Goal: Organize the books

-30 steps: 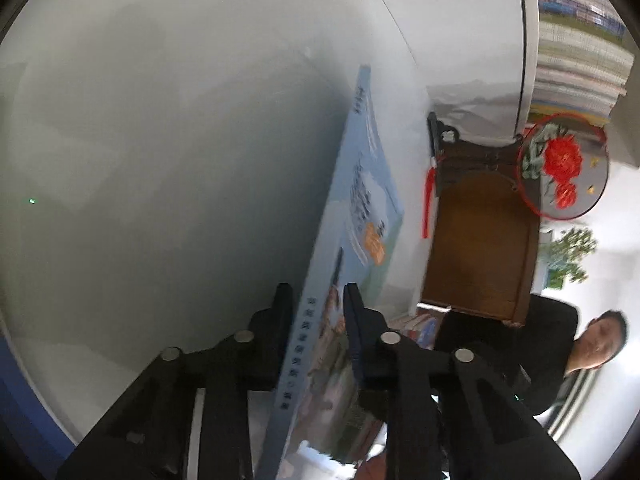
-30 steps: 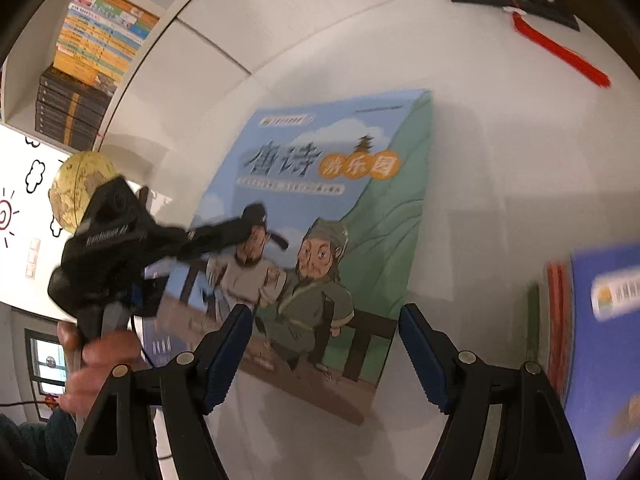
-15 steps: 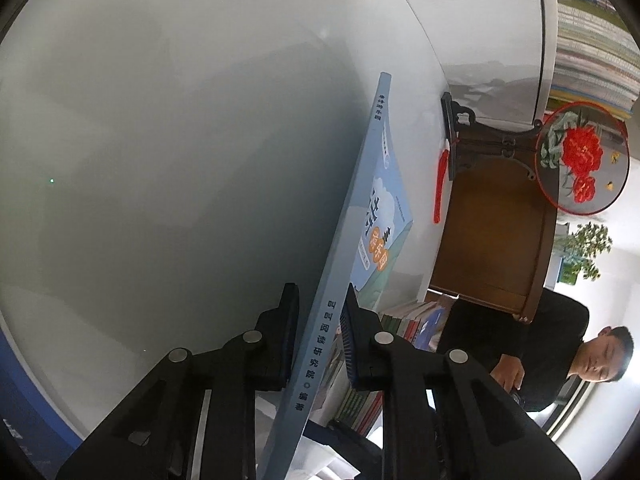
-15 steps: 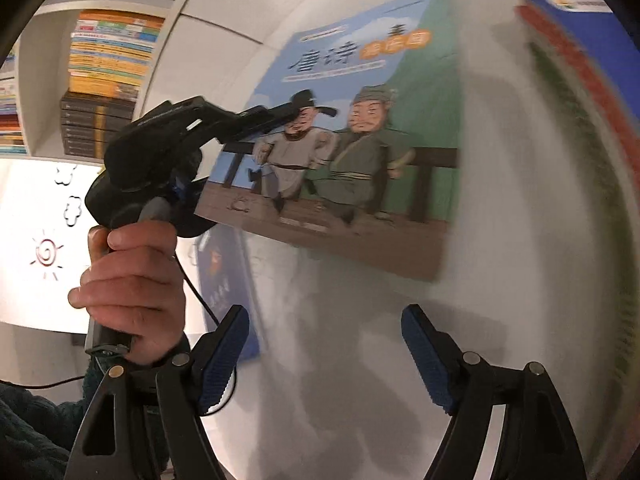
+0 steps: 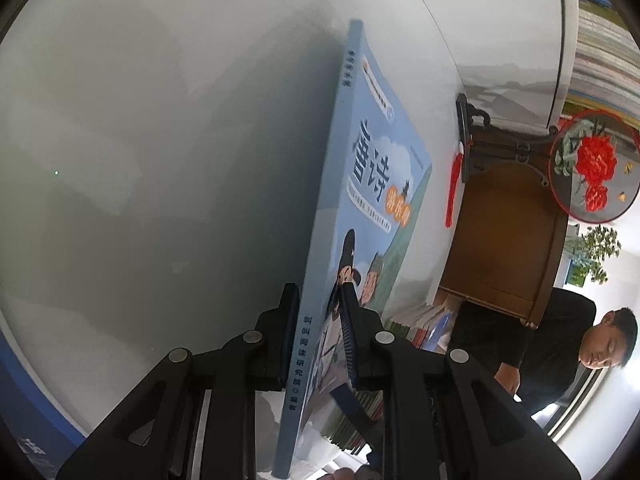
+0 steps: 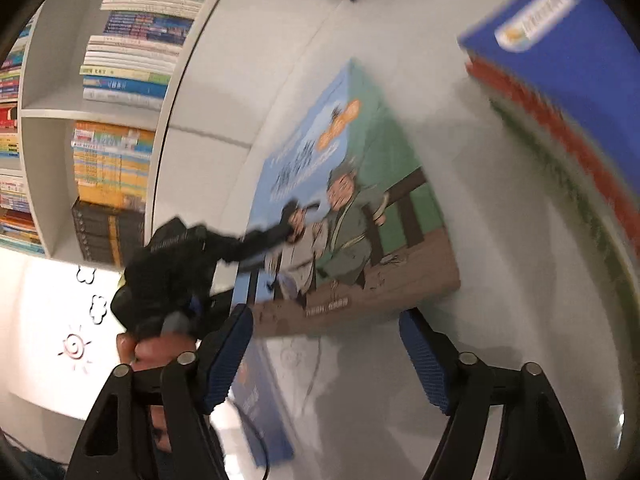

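Observation:
A light blue picture book (image 5: 360, 200) with two cartoon figures on its cover stands tilted on edge over the white table (image 5: 160, 160). My left gripper (image 5: 318, 292) is shut on it near the spine. In the right wrist view the same book (image 6: 360, 184) hangs in the left gripper (image 6: 280, 236), which a hand (image 6: 156, 352) holds. My right gripper (image 6: 325, 318) is closing, its blue pads either side of the book's brown lower edge and not pressing on it. A row of books (image 6: 560, 40) with a dark blue cover stands at the right.
White shelves (image 6: 120, 140) full of stacked books fill the left. Another blue book (image 6: 260, 412) lies flat on the table below. A wooden stand (image 5: 504, 232) with a red tassel, a round flower fan (image 5: 592, 168) and a person in black (image 5: 560, 340) are beyond the table.
The book has swung closer to the right gripper, its lower edge now at the fingertips. The right gripper has rolled. In the left wrist view the cover has turned further into sight.

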`<state>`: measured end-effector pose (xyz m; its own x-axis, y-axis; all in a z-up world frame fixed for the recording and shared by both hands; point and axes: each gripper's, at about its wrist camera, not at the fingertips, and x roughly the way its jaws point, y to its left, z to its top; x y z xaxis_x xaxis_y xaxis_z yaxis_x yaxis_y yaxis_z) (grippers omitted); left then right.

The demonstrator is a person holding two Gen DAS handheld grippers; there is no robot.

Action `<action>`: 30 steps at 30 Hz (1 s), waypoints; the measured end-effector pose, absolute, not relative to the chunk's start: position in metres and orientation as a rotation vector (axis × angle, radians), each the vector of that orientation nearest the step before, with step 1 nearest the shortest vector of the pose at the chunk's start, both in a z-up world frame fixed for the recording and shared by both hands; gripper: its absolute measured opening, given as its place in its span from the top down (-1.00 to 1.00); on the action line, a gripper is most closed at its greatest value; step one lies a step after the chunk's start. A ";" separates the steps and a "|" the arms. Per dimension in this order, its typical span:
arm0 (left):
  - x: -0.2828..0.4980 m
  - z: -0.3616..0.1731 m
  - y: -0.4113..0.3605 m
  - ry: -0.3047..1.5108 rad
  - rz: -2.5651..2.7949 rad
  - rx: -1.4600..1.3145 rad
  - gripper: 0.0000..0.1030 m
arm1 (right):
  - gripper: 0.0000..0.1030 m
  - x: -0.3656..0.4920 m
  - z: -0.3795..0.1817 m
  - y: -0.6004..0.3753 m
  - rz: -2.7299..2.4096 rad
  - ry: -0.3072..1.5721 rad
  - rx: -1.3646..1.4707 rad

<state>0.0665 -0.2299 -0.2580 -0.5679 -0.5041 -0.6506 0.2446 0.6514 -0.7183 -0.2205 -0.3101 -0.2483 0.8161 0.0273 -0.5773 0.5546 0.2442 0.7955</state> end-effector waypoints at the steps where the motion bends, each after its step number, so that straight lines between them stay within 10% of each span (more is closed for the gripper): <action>1: 0.069 -0.257 -0.230 1.934 -1.004 -0.203 0.66 | -0.38 -0.226 -0.251 -0.313 -0.387 0.535 1.278; 13: 0.102 -0.253 -0.219 1.907 -0.948 -0.206 0.66 | -0.32 -0.179 -0.252 -0.337 -0.386 0.454 1.237; 19: 0.104 -0.239 -0.221 1.789 -0.953 -0.085 0.65 | 0.37 -0.156 -0.233 -0.334 -0.426 0.570 0.982; 30: 0.090 -0.222 -0.226 1.645 -1.008 0.059 0.66 | 0.65 -0.125 -0.223 -0.314 -0.618 0.745 0.634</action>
